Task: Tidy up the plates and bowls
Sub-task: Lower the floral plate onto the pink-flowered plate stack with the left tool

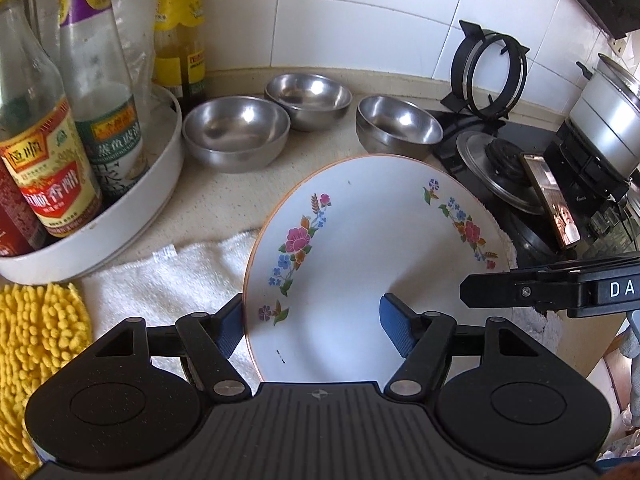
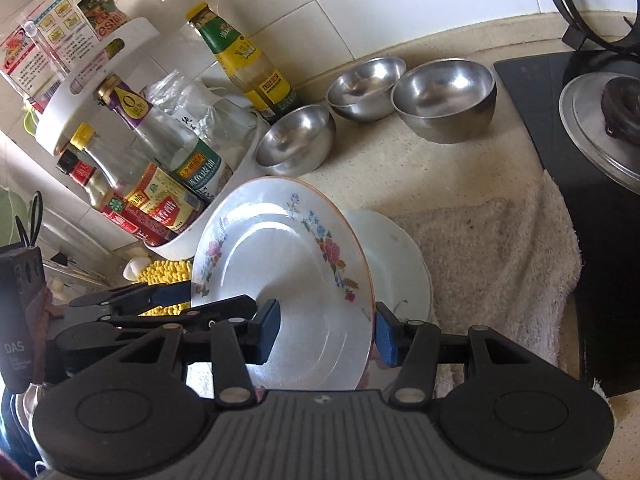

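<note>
A white plate with flower prints (image 1: 360, 240) (image 2: 280, 264) is held tilted above the towel. My left gripper (image 1: 312, 320) straddles its left rim, one pad behind the rim and one on the inner face. At the opposite rim my right gripper (image 2: 326, 332) grips the same way; one of its fingers (image 1: 500, 292) shows at the right edge of the left wrist view. The left gripper (image 2: 176, 296) also shows side-on in the right wrist view. A plain white plate (image 2: 400, 256) lies under the flowered one. Three steel bowls (image 1: 236, 128) (image 1: 308, 96) (image 1: 400, 124) stand by the wall.
A white rack of sauce bottles (image 1: 120, 216) stands at the left. A white towel (image 2: 500, 256) covers the counter. A yellow chenille cloth (image 1: 40, 340) lies near the front left. To the right is a black stove (image 1: 500, 160) with a phone (image 1: 552, 200) and a pot (image 1: 608, 120).
</note>
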Demonstrator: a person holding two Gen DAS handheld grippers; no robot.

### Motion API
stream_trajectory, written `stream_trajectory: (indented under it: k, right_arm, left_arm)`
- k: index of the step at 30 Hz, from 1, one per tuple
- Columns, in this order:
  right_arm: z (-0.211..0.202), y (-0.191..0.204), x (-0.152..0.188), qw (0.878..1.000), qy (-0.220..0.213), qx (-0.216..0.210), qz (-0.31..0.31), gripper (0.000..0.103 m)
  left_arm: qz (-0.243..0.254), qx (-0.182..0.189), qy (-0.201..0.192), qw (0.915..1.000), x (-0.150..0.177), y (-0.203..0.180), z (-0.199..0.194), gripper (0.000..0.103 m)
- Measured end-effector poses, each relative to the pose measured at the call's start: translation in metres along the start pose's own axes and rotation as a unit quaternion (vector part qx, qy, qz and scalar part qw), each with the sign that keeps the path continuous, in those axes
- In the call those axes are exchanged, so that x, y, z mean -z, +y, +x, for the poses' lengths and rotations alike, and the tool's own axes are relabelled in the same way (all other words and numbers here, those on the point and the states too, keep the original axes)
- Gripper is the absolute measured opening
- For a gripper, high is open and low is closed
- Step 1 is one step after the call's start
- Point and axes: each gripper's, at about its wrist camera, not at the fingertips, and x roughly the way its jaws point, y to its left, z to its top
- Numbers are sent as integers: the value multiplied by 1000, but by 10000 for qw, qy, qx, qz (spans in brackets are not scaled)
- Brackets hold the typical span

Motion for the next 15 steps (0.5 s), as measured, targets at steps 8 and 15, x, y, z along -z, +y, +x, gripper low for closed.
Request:
stream_trajectory:
  k: [8, 15]
  right_arm:
    - [2, -7, 0, 9999, 133, -89, -60, 67]
    - [5, -9, -2, 9991, 296, -260, -170, 67]
  left_arm:
    - [-89, -142, 78, 9998, 3, -6, 3, 78]
    - [-238, -322, 94, 9992, 4, -8, 1, 79]
